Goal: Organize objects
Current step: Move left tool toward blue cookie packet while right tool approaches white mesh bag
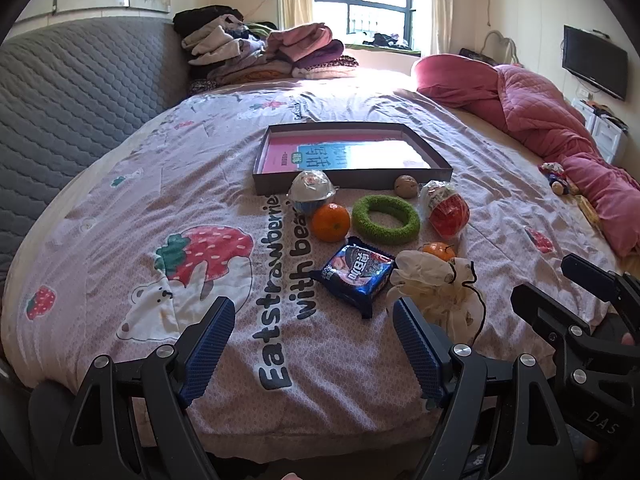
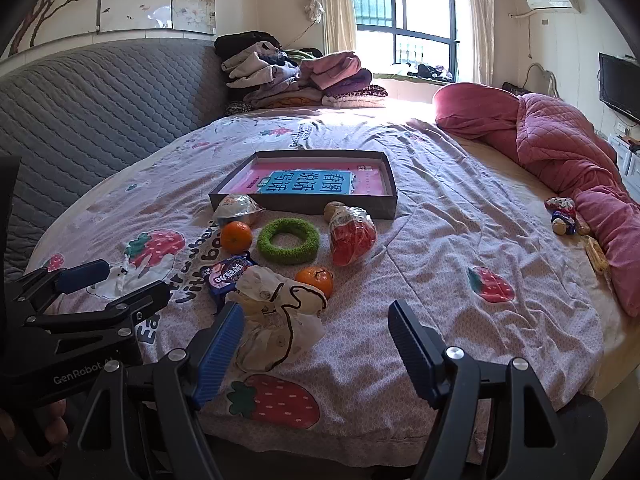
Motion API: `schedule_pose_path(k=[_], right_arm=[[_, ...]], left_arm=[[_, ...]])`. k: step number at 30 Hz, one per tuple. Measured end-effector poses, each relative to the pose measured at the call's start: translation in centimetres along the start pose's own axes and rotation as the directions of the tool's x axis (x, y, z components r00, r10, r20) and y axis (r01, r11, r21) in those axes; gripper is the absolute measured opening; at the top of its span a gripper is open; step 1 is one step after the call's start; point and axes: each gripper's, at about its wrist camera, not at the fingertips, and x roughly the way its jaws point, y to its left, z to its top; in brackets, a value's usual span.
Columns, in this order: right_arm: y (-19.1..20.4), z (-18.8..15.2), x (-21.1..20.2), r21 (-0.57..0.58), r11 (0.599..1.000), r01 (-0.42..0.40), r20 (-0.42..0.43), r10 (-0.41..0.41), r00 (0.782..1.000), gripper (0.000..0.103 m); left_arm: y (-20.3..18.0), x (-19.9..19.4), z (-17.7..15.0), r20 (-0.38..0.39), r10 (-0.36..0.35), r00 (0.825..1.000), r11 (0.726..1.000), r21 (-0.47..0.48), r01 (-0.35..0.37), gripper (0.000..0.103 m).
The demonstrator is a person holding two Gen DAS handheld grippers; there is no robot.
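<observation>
On the bed sheet (image 1: 120, 208) lies a shallow grey box (image 1: 280, 186) with a pink and blue book in it. In front of it sit a wrapped bowl (image 1: 312, 194), an orange (image 1: 330, 222), a green ring (image 1: 386, 220), a brown nut (image 1: 405, 186), a red wrapped packet (image 1: 448, 210), a second orange (image 1: 438, 250), a blue snack packet (image 1: 354, 276) and a cream drawstring pouch (image 1: 436, 288). My left gripper (image 1: 312, 308) hovers open just short of the snack packet. My right gripper (image 2: 318, 312) is open too, its left pad beside the pouch (image 2: 280, 320).
Folded clothes (image 1: 260, 48) are piled at the bed's far side by a grey quilted headboard (image 1: 80, 80). A pink quilt (image 1: 560, 128) runs along the right edge, with small toys (image 1: 556, 178) beside it. A TV (image 1: 596, 64) hangs on the right wall.
</observation>
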Motion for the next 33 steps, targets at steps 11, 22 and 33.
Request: schedule_pose_path(k=[11,22,33], right_arm=[[0.1,-0.1,0.5,0.002,1.000,-0.013,-0.022,0.013,1.000,0.074],[0.1,-0.5,1.9,0.004,1.000,-0.030,-0.057,0.030,0.998,0.074],[-0.2,-0.7,3.8,0.026,0.998,-0.058,-0.107,0.061,0.992,0.074]], left_arm=[[-0.1,0.7,-0.3,-0.021,0.004,1.000,1.000,0.002,-0.004,0.082],[0.0,2.4,-0.5,-0.055,0.007,0.998,1.000,0.010,-0.006,0.082],[0.0,5.1,-0.5,-0.099,-0.003,0.995,1.000,0.017,0.005,0.082]])
